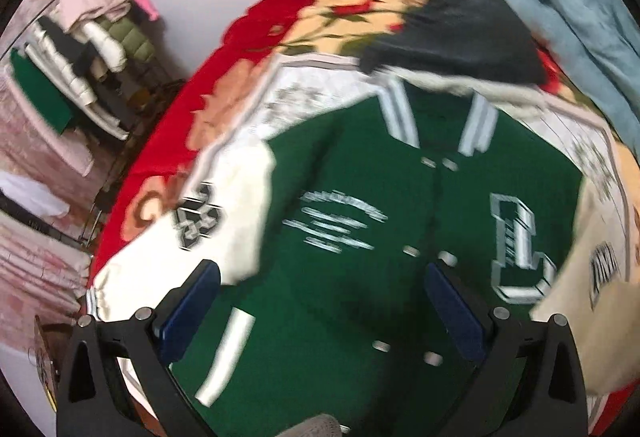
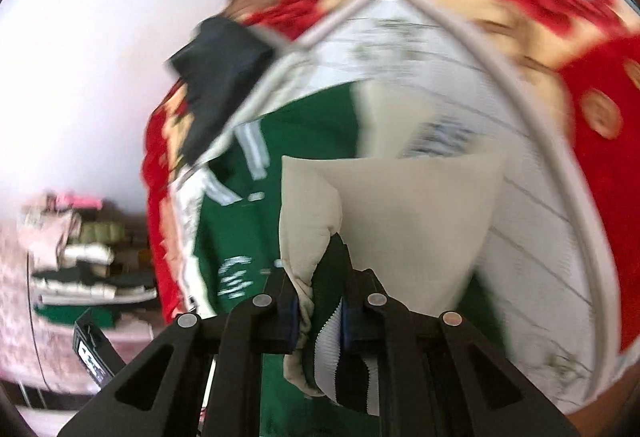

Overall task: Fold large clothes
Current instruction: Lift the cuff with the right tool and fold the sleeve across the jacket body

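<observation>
A green varsity jacket (image 1: 360, 197) with cream sleeves lies front up on a white patterned sheet (image 1: 304, 97) over the bed. Its left cream sleeve (image 1: 224, 205) lies out to the side. My left gripper (image 1: 320, 301) is open and empty, hovering above the jacket's lower front. In the right wrist view, my right gripper (image 2: 320, 313) is shut on the jacket's other cream sleeve (image 2: 408, 213) at its striped cuff (image 2: 332, 349), holding it lifted above the green body (image 2: 240, 237).
A red floral blanket (image 1: 168, 141) covers the bed. A dark garment (image 1: 460, 33) and a light blue cloth (image 1: 568, 17) lie near the jacket's collar. A rack with piled clothes (image 1: 92, 49) stands by the wall to the left.
</observation>
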Motion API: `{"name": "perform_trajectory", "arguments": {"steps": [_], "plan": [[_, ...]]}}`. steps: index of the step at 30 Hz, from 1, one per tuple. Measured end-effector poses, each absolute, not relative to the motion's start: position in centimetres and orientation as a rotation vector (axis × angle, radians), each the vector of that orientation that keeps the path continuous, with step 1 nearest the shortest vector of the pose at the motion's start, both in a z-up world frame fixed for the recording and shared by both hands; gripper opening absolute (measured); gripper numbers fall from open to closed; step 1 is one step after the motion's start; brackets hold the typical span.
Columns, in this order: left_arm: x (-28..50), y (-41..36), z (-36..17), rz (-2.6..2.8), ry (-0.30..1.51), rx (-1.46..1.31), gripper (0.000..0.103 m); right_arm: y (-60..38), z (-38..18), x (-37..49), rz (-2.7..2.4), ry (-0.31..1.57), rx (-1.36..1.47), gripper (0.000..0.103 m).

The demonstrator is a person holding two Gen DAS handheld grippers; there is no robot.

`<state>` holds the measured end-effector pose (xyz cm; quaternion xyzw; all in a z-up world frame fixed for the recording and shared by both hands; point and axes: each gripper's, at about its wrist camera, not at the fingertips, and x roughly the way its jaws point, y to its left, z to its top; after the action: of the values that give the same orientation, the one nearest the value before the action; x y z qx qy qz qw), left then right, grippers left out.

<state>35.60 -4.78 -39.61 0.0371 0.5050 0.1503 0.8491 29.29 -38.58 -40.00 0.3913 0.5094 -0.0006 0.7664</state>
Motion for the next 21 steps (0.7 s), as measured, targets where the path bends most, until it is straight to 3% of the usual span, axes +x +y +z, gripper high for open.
{"name": "perform_trajectory", "arguments": {"steps": [8,15,21], "plan": [[36.8,6.6,-40.2,0.486,1.066,-0.042,0.103,-19.1,-39.7,41.7,0.287,1.188,0.636,0.015],[37.7,13.2,-45.1,0.591,1.105,-0.072,0.103,-4.9,-48.7,48.4,0.412,1.353,0.458,0.015],[38.9,16.0,-49.4,0.623,1.150,-0.059,0.103,1.1,-56.5,50.0,0.386,1.516,0.260,0.019]]}}
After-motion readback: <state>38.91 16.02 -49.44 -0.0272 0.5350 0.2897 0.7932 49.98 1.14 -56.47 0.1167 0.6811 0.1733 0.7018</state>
